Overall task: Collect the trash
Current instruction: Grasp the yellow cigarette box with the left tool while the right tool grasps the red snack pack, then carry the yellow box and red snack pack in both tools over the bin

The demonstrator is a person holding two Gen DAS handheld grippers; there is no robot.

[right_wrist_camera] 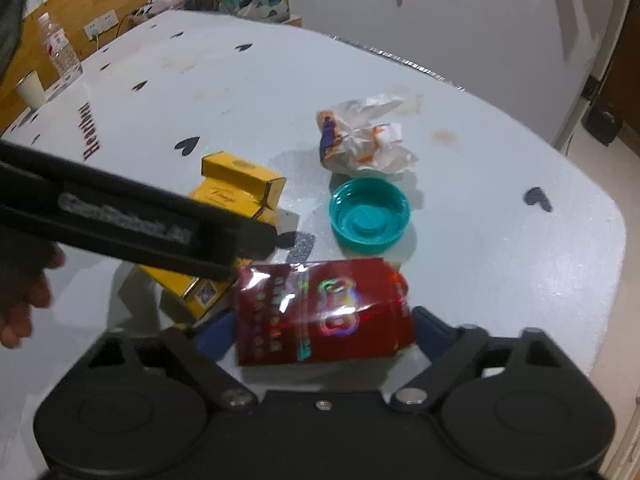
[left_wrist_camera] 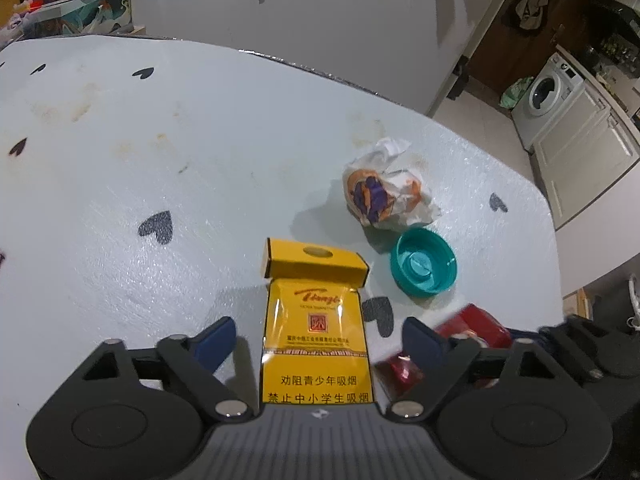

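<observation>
Seen on the pale heart-print table (left_wrist_camera: 160, 140): four bits of trash clustered round a teal cap (left_wrist_camera: 424, 266) lying open side up

Left of the cap, just beside it: yellow cigarette pack (left_wrist_camera: 316, 320), flip lid thrown back, flat on its back with its length running away from the cap's near side toward the camera. Straddled by the left gripper (left_wrist_camera: 320, 336), jaws spread wide, a strip of bare tablecloth showing between the pack and each blue fingertip (left_wrist_camera: 218, 340); nothing gripped, no contact visible

Behind the cap, touching or nearly touching its far rim: crumpled wrapper (left_wrist_camera: 384, 192), white with orange and purple print

On the near side of the cap, a little apart from it: red cigarette pack (right_wrist_camera: 324, 308) in glossy film, lying crosswise. Bracketed by the right gripper (right_wrist_camera: 323, 332), jaws wide, the pack filling almost the whole span so that its short ends meet the fingertips (right_wrist_camera: 430, 330) or come within a sliver of them; cannot tell whether the pads actually press, and no sign of the pack being off the table

From the right wrist view, left of the cap: black body of the left gripper slanting across the yellow pack, with a hand (right_wrist_camera: 20, 300) at the frame edge behind it
</observation>
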